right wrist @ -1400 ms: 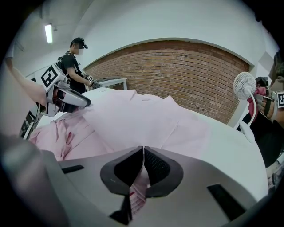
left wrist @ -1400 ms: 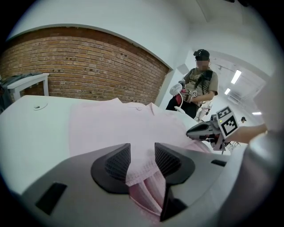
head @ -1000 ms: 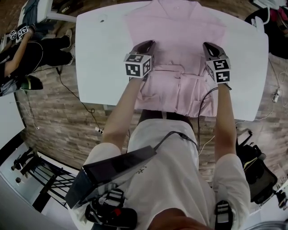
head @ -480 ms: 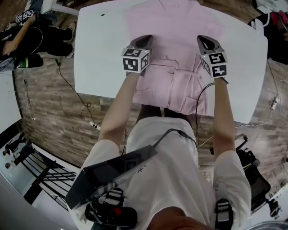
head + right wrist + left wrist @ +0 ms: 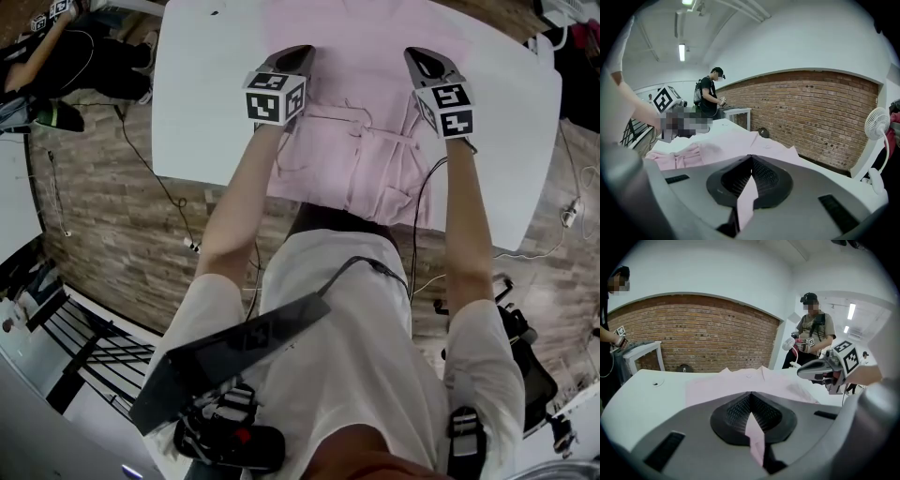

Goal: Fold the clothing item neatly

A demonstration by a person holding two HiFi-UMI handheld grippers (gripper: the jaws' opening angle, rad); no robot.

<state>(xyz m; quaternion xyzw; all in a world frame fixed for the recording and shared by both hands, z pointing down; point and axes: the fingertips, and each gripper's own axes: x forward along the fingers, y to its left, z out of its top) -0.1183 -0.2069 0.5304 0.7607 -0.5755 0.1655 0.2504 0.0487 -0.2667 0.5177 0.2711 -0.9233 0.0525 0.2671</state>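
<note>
Pinching the pink shirt (image 5: 366,56), both grippers have their jaws closed on its cloth. The left gripper (image 5: 751,404), whose jaws have just been closing, grips a thin fold between them, and the right gripper (image 5: 750,166) clamps another. The shirt lies spread on the white counter (image 5: 202,94), collar away from the person, its near part bunched between the two grippers.

White table (image 5: 202,103), wood-plank floor (image 5: 103,216), red brick wall (image 5: 693,333), white fan (image 5: 876,124) near wall, standing person in cap (image 5: 813,331), ceiling strip light (image 5: 682,51).
</note>
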